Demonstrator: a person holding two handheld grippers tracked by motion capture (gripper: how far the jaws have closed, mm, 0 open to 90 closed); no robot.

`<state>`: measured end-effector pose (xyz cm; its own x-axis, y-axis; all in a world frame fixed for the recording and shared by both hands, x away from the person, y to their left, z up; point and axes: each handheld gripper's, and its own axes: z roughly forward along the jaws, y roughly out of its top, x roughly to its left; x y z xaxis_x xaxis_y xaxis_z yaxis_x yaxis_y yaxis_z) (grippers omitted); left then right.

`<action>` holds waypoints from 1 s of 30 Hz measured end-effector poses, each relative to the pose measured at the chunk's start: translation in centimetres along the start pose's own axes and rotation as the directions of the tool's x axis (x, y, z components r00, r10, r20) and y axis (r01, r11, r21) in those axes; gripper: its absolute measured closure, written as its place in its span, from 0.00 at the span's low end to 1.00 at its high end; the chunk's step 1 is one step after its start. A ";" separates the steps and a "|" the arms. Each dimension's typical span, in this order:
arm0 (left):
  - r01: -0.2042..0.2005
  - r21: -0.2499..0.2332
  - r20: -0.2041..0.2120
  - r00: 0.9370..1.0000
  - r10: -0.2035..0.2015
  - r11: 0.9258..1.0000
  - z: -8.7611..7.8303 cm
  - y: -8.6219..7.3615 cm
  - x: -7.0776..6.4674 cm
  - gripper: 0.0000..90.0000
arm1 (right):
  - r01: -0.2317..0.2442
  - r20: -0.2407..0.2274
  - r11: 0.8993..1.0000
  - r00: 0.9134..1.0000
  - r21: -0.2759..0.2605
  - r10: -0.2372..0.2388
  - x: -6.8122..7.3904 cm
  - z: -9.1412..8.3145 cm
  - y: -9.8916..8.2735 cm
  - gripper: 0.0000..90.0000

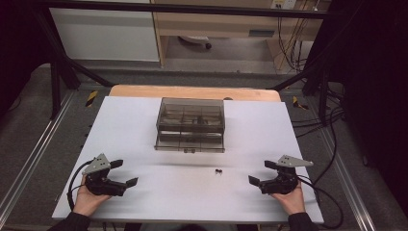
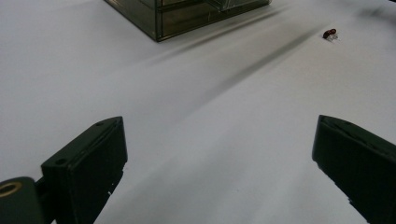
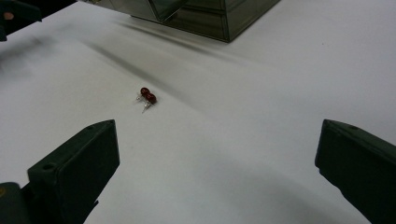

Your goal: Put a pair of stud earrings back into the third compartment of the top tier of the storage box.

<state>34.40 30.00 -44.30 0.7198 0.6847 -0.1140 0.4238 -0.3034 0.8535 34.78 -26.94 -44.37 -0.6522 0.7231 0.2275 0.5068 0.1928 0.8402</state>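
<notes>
A smoky clear plastic drawer box stands at the middle of the white table top; its lowest drawer sticks out a little toward me. Two small dark red beads on thin metal pins lie together on the table in front of the box. My left gripper rests at the near left, open and holding nothing. At the near right, my right gripper is also open with nothing in it. In the left gripper view the beads lie far off at the upper right. The right gripper view has the beads just ahead of its left jaw.
Behind the white top runs a wooden table edge. Black frame bars stand at both sides, and cables hang at the right. Bare white surface lies between the grippers and around the box.
</notes>
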 end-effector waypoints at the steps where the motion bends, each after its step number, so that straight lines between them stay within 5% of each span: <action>1: 0.001 -0.001 0.000 1.000 -0.001 1.000 0.0 0.0 0.0 0.04 | 0.003 -0.001 1.000 1.000 0.005 -0.003 0.1 0.1 0.1 0.01; 30: 0.012 -0.003 -0.014 1.000 -0.012 1.000 -0.2 -0.2 0.4 0.05 | 0.055 -0.006 0.993 0.998 0.100 -0.055 4.5 5.5 2.6 0.11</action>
<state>34.53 30.47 -44.40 0.7069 0.6976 -0.1172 0.4307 -0.2930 0.8536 36.30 -19.54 -43.94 -0.6820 0.7078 0.1841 0.5241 0.2974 0.7980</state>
